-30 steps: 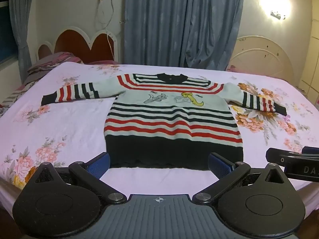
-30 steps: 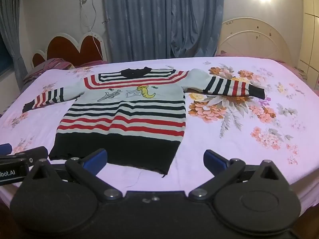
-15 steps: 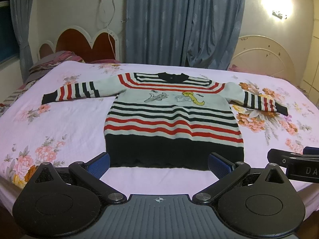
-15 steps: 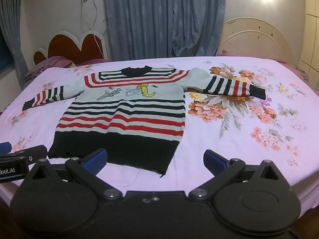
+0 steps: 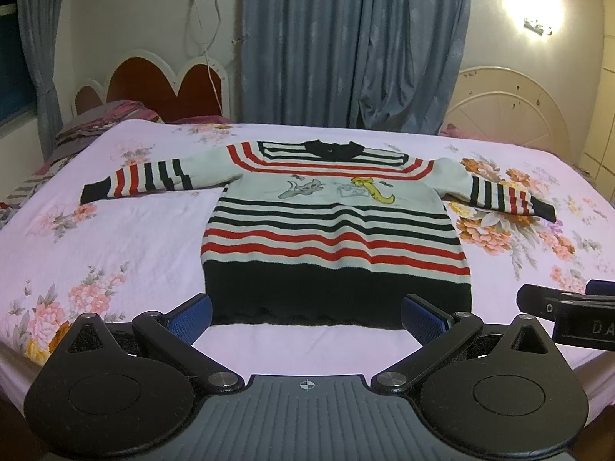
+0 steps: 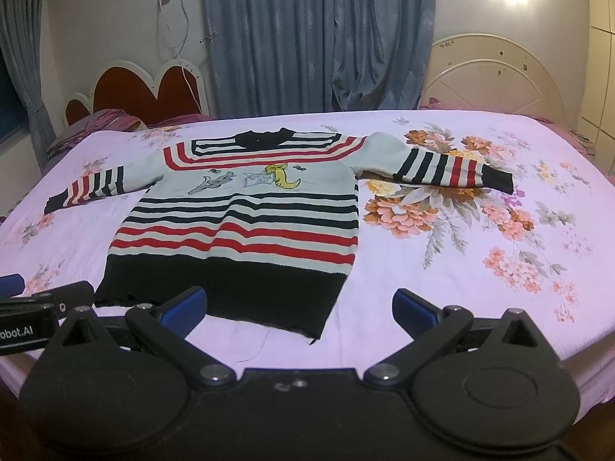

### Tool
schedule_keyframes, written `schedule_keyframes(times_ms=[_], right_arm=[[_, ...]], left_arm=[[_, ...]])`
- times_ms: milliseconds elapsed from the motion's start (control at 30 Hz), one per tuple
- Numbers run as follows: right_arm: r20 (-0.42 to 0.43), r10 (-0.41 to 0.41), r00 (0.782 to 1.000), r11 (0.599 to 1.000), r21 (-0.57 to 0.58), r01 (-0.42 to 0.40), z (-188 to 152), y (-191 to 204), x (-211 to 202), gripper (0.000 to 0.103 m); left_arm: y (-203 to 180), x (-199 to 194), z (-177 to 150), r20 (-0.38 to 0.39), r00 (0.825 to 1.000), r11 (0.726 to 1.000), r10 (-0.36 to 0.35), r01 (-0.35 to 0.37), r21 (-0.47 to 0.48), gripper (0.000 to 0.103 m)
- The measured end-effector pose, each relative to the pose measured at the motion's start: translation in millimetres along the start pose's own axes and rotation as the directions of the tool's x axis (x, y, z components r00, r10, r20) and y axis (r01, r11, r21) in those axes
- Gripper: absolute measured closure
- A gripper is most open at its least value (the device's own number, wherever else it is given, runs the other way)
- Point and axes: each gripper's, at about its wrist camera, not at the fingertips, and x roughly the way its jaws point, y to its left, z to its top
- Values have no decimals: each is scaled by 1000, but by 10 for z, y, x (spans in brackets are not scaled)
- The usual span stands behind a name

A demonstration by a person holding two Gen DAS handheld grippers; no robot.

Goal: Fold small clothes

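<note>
A small striped sweater [image 5: 330, 226], white with black and red bands, a cartoon print and a black hem, lies flat face up on the bed with both sleeves spread out. It also shows in the right wrist view [image 6: 246, 223]. My left gripper [image 5: 307, 317] is open and empty, just short of the hem at the near bed edge. My right gripper [image 6: 298, 307] is open and empty, near the hem's right corner. Each gripper's tip shows at the edge of the other's view.
The bed has a pink floral sheet [image 5: 96, 238] with its near edge right below the grippers. A red heart-shaped headboard [image 5: 161, 88] and pillows stand at the far left, blue curtains [image 5: 346, 46] behind, a white round footboard [image 5: 511, 111] at the far right.
Both grippers have risen slightly and crept toward the sweater's hem. The sweater has not moved.
</note>
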Motion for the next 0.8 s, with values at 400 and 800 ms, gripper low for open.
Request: schedule_keyframes(times_ms=[400,800], right_arm=[[-1,2,1000,1000,-8,-2,55,53,-29,1],[1,3,1000,1000,-7,-3,67,76,-27,1]], left_arm=[[21,1,8,-4,1000,1000,0,0,-3,0],[48,-2,12,-5,1000,1000,-3,3,-5,0]])
